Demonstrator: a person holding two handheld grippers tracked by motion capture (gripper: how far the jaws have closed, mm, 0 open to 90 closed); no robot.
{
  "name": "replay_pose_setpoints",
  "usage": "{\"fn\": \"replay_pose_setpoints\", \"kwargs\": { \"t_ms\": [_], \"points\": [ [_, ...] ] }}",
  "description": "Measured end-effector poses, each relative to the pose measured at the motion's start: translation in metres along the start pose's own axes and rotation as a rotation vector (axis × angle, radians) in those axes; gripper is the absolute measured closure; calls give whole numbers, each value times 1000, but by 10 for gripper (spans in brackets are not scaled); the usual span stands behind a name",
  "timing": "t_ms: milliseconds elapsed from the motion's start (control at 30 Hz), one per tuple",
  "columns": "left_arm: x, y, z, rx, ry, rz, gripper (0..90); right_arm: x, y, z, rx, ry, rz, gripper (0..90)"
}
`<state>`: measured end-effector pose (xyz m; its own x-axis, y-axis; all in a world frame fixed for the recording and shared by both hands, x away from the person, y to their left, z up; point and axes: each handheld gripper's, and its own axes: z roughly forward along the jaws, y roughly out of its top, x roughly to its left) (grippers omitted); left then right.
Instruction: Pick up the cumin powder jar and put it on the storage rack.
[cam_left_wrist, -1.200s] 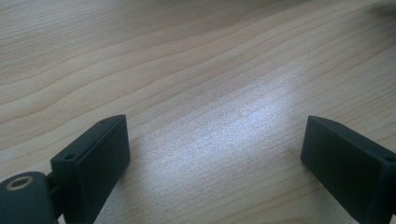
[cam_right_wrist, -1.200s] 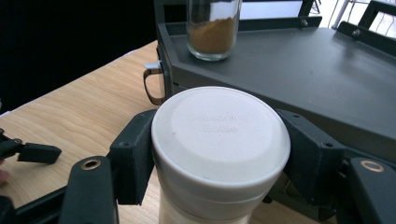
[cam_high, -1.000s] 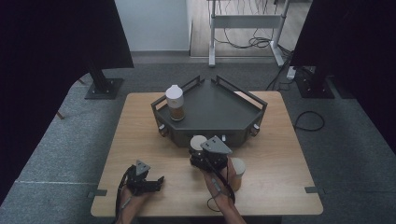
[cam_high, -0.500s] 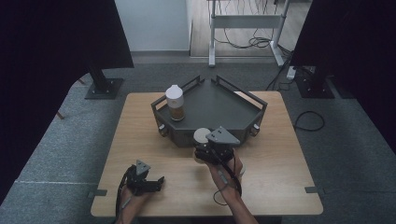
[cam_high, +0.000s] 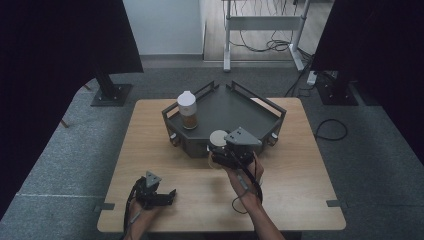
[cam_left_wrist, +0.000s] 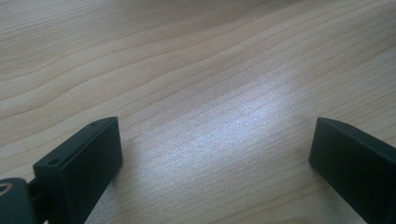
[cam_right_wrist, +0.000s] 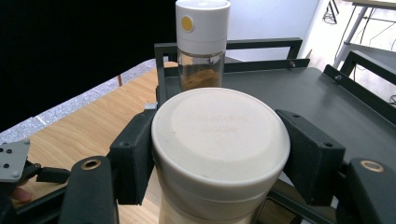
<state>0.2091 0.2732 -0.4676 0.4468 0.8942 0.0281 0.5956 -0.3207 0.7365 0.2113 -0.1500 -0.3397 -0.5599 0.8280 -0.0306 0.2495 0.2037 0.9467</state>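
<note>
Right gripper (cam_high: 218, 150) clamps a white-lidded seasoning jar (cam_right_wrist: 219, 144) at the tray's (cam_high: 240, 107) front edge.
Left gripper (cam_high: 172, 196) lies low on the wooden table (cam_high: 300, 170); jaws just opened wide, nothing between them.

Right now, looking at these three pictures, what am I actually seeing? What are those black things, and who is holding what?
A person sits at a wooden table and holds a hand-worked gripper in each hand. One picture looks down from above; each of the other two comes from a camera on a gripper, looking along its two black jaws.

The left gripper rests low over bare wood, and its jaws have just been opening, with nothing between them.

The right gripper is shut on a white-capped jar and holds it at the near edge of a dark metal tray. On that tray stands a second spice jar, white on top with brown powder inside.
</note>
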Motion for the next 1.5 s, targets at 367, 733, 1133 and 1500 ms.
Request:
{"fn": "replay_pose_setpoints", "kwargs": {
  "t_ms": [367, 733, 1133, 1500],
  "points": [
    [0, 0, 0, 1, 1, -2, 18, -9, 6, 2, -2, 1, 4, 326],
    [0, 0, 0, 2, 1, -2, 18, -16, 18, 8, -2, 0, -1, 326],
    [0, 0, 0, 3, 0, -3, 17, -22, 30, 11, -11, -12, -3, 327],
    [0, 0, 0, 1, 1, -4, 17, -27, 40, 19, -23, -18, 1, 327]
  ]
}}
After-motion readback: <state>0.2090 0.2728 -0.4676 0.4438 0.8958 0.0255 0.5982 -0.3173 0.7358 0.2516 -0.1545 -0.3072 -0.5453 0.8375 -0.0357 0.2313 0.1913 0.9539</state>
